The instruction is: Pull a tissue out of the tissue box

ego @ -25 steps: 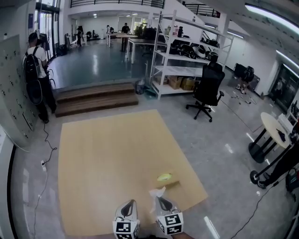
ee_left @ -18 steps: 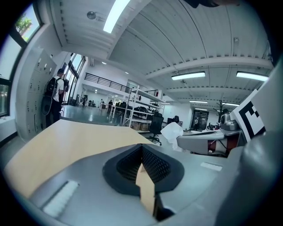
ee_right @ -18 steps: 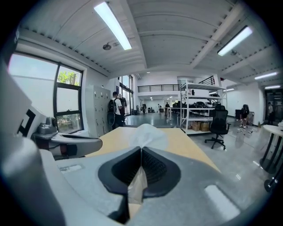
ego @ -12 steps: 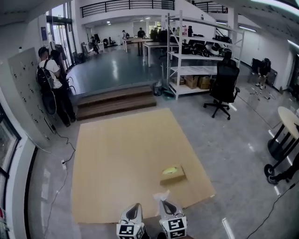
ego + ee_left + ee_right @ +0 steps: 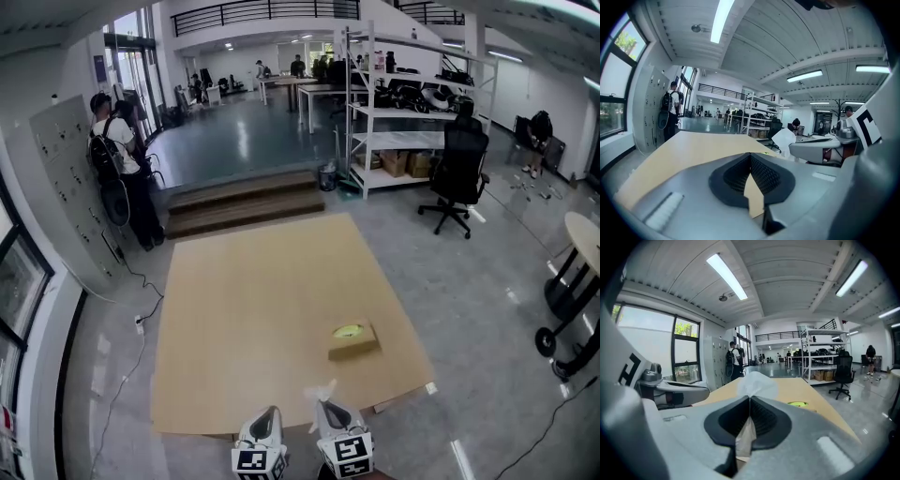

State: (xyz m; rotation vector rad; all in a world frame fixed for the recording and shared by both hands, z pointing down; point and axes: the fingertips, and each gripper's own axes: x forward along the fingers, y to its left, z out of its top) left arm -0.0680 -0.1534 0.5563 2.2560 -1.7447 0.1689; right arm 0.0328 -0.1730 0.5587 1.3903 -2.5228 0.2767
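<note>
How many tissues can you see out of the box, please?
1: the tissue pinched in the right gripper, clear of the box. None can be seen sticking out of the box; more may be hidden inside.

My left hand-held gripper and right hand-held gripper are pale grey shells with black ribbed pads, white marker cubes at six o'clock.

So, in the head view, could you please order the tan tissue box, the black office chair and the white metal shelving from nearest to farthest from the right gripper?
1. Tan tissue box: on the table, just ahead of the right gripper.
2. Black office chair: right, past the table.
3. White metal shelving: behind the chair.
</note>
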